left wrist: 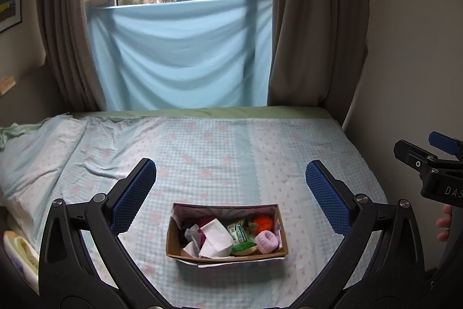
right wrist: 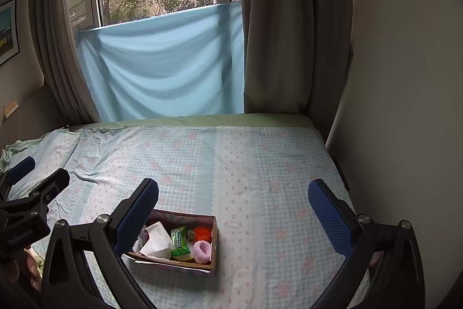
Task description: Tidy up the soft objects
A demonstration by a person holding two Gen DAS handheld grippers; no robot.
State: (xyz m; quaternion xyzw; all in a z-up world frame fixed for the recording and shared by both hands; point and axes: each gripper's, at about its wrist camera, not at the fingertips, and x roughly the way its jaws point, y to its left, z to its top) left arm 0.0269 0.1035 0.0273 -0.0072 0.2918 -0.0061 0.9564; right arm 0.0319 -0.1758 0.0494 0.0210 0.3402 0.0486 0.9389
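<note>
A small cardboard box sits on the bed, low in the left wrist view, and it also shows in the right wrist view. It holds white tissue, a green packet, an orange fluffy ball and a pink roll. My left gripper is open and empty, held above and behind the box. My right gripper is open and empty, to the right of the box. Each gripper shows at the edge of the other's view.
The bed has a light blue checked sheet with pink flowers. A blue cloth hangs over the window behind, between brown curtains. A wall runs along the bed's right side. Rumpled bedding lies at left.
</note>
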